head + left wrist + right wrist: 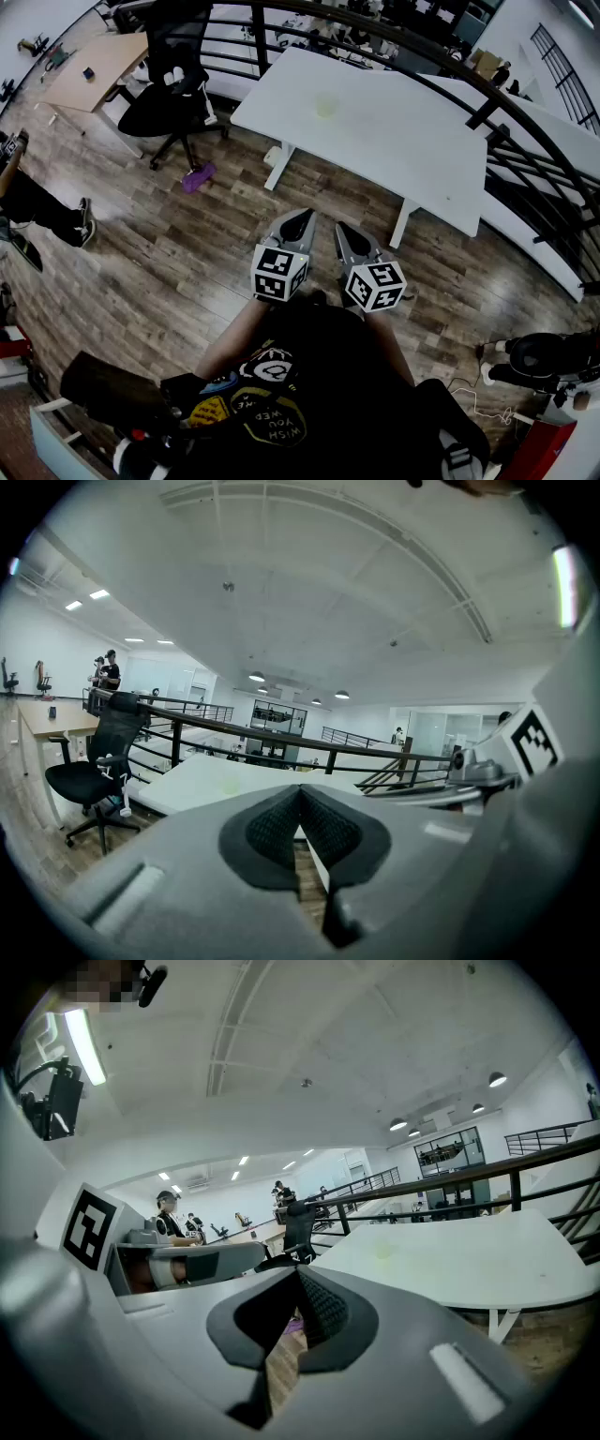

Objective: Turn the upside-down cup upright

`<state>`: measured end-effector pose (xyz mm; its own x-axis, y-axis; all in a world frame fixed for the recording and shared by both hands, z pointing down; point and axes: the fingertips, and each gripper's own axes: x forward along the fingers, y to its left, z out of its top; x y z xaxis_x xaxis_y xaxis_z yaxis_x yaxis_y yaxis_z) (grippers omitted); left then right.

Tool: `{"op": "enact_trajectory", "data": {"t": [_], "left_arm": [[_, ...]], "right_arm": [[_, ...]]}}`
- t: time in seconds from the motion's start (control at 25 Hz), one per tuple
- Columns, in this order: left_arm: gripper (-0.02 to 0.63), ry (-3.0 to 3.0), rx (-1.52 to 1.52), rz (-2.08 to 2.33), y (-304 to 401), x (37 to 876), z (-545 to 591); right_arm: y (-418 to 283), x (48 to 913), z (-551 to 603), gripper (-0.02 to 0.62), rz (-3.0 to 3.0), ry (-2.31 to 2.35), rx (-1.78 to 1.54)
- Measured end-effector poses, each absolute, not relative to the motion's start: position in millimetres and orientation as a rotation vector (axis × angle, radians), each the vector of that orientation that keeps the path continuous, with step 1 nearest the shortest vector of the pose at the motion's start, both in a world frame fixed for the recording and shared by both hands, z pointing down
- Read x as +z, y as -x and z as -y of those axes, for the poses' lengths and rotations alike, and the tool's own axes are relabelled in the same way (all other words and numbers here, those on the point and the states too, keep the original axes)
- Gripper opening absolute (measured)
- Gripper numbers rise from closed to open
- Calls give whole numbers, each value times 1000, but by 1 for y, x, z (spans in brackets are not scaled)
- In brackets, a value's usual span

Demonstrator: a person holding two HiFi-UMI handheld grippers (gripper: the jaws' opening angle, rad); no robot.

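Note:
A small pale green cup stands on the white table, far ahead of both grippers; from here I cannot tell which way up it is. The cup shows as a faint spot in the right gripper view, and the cup is just as faint in the left gripper view. My left gripper and right gripper hang side by side over the wooden floor, close to the person's body. Both are shut with nothing between the jaws. Each points slightly downward toward the table.
A black office chair and a wooden desk stand at the left. A purple object lies on the floor near the table's leg. A black railing runs behind the table. A person's legs are at the far left.

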<state>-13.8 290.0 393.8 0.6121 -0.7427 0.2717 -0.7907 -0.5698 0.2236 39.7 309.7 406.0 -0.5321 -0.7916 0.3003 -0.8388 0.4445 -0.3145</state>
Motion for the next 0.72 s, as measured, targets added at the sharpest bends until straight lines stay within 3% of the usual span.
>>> {"op": "enact_trajectory", "data": {"t": [0.72], "left_arm": [[5,-2497,221,1237,29,403,-295]], "right_arm": [[-29,412,-313,-2,2614,-1426,706]]}}
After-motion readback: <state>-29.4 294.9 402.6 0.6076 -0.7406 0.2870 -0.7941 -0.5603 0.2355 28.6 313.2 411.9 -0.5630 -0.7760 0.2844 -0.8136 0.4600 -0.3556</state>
